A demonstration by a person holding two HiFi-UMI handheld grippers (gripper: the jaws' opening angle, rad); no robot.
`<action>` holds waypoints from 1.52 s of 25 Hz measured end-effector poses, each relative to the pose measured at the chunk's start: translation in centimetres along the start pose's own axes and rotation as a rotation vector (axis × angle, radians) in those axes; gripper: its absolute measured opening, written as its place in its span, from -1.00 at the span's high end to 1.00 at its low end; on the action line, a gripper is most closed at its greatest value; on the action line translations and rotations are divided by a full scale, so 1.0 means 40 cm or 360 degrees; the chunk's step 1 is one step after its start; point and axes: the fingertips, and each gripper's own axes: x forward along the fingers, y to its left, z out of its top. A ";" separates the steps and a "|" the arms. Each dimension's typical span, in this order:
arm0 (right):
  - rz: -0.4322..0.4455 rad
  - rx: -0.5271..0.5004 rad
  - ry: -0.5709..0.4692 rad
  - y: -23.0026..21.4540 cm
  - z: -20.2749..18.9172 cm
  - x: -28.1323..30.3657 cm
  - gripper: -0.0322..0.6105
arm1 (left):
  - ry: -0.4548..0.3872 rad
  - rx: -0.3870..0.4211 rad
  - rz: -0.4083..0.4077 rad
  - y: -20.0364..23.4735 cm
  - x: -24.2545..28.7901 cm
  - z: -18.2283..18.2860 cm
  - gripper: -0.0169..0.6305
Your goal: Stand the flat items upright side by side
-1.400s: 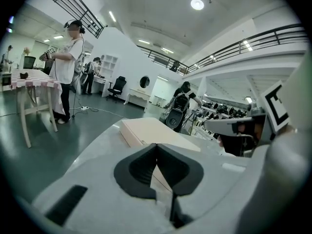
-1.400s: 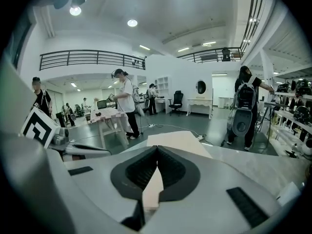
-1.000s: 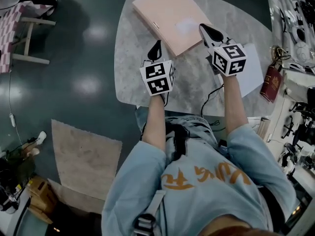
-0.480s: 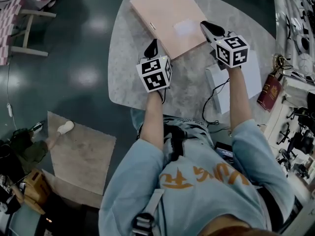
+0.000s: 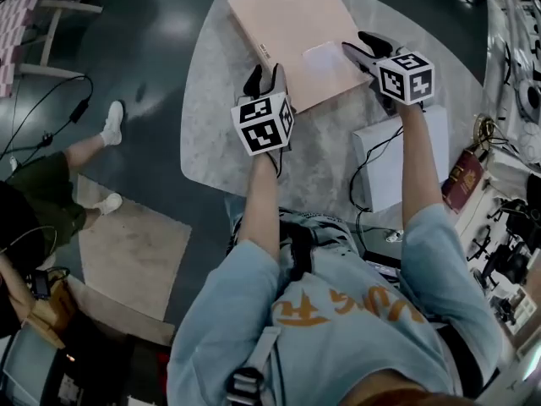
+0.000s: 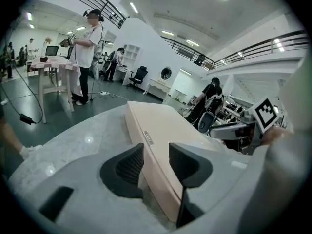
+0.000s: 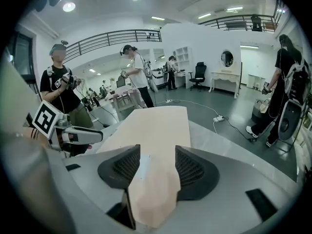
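Note:
A flat pink box lies on the round grey table. My left gripper is at the box's near left edge. In the left gripper view that gripper has just been opening, and the box's side edge runs between the parted jaws. My right gripper is at the box's right corner. It has just been opening too, and in the right gripper view the corner of the box lies between the parted pads.
A white box lies flat on the table's right side, with a black cable across it. A red booklet sits on the cluttered bench to the right. Another person's legs are on the floor at left, near a rug.
Both grippers have moved forward and down onto the pink box, and their jaws went from shut to parted. A person's legs have come into view at the left.

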 end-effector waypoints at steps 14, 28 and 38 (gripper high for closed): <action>0.0240 0.0126 0.0153 -0.096 -0.039 0.121 -0.28 | 0.0140 -0.0160 -0.0025 0.018 0.088 -0.031 -0.03; 0.0492 0.0377 0.0155 -0.089 -0.069 0.156 -0.29 | 0.0261 -0.0259 -0.0111 0.002 0.132 -0.048 -0.13; 0.0459 0.0410 0.0157 -0.010 -0.079 0.132 -0.24 | 0.0241 -0.0126 -0.0063 0.022 0.070 -0.043 -0.09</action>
